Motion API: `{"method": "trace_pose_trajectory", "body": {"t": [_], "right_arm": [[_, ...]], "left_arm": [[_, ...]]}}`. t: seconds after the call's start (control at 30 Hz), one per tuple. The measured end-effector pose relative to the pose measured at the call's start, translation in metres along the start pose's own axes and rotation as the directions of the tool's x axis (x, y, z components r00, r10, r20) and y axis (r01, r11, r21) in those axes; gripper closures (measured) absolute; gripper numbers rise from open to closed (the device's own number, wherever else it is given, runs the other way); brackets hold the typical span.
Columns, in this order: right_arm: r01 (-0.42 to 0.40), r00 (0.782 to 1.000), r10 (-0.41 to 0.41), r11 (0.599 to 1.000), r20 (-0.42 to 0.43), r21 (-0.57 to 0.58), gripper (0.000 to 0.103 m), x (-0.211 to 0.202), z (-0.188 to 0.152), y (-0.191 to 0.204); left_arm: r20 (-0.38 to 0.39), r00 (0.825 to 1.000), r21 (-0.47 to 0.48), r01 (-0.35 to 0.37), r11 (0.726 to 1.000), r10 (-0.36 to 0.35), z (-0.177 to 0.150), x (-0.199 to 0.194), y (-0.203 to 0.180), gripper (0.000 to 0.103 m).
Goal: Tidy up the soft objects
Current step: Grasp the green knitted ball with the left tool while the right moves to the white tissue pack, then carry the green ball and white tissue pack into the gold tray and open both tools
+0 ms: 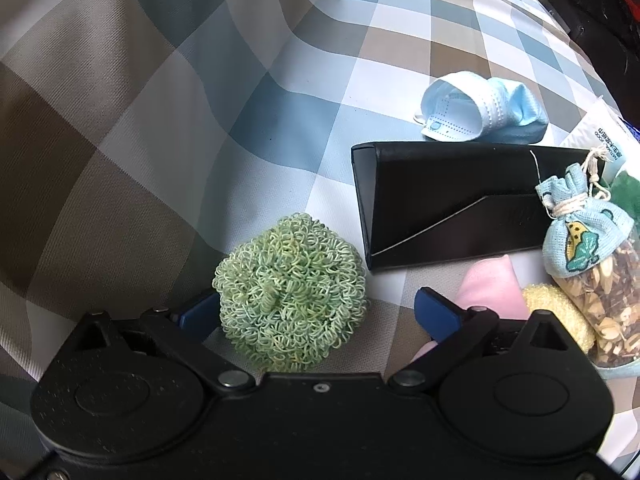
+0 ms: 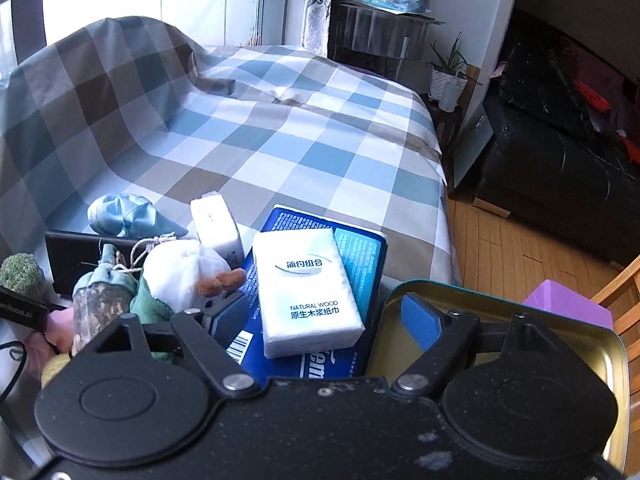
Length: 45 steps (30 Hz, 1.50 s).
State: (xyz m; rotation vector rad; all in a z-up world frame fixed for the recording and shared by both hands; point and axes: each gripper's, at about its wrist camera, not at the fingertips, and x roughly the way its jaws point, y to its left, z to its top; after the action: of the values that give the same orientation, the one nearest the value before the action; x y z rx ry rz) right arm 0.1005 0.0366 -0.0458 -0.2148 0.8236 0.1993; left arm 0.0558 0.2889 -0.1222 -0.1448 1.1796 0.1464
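Observation:
A green curly scrubber ball [image 1: 290, 296] lies on the checked bedspread [image 1: 160, 140] between the fingers of my left gripper [image 1: 316, 312], which is open. Its right pad [image 1: 436, 314] stands clear of the ball, and the left pad [image 1: 198, 312] is close beside it. In the right wrist view my right gripper [image 2: 324, 318] is open above a white tissue pack [image 2: 308, 288] that rests on a blue package [image 2: 356, 248]. Neither pad touches the pack. The right finger [image 2: 420, 320] hangs over an open metal tin [image 2: 440, 286].
A black glasses case [image 1: 452, 204], a blue face mask [image 1: 480, 108], a herb sachet [image 1: 588, 240], a pink cloth [image 1: 492, 288] and a yellow sponge [image 1: 560, 312] crowd the right. A white plush toy [image 2: 180, 272] sits nearby. The bed ends at a wooden floor [image 2: 520, 248].

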Motion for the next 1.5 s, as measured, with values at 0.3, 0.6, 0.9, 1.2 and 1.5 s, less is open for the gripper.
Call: {"method": "trace_pose_trajectory", "body": {"t": [0.3,0.6,0.9,1.2,1.5], "right_arm": [[-0.042,0.999,0.042,0.999,-0.032,-0.004,0.052,0.005,-0.002,0.007],[-0.052,0.999,0.052,0.991,0.006,0.12,0.052,-0.023,-0.004,-0.013],[-0.068,0.993,0.043,0.971,0.115,0.23,0.052,-0.071,-0.01,-0.041],[0.03,0.984,-0.102,0.905,0.149,0.425,0.052,-0.114,-0.045,-0.109],[0.21,0.95,-0.311,0.711,0.032,0.671,0.073,-0.128,-0.08,-0.199]], "left_arm": [[0.045,0.999,-0.013,-0.008,1.0,0.009,0.004,-0.011,0.007,0.048],[0.101,0.993,-0.027,-0.061,0.998,0.063,0.009,-0.032,0.006,0.048],[0.175,0.982,-0.024,-0.069,0.997,0.072,0.02,-0.073,-0.007,0.048],[0.23,0.973,0.122,-0.011,0.992,-0.018,0.029,-0.115,-0.074,0.048],[0.253,0.945,0.343,0.111,0.933,-0.205,0.03,-0.153,-0.186,0.048]]}}
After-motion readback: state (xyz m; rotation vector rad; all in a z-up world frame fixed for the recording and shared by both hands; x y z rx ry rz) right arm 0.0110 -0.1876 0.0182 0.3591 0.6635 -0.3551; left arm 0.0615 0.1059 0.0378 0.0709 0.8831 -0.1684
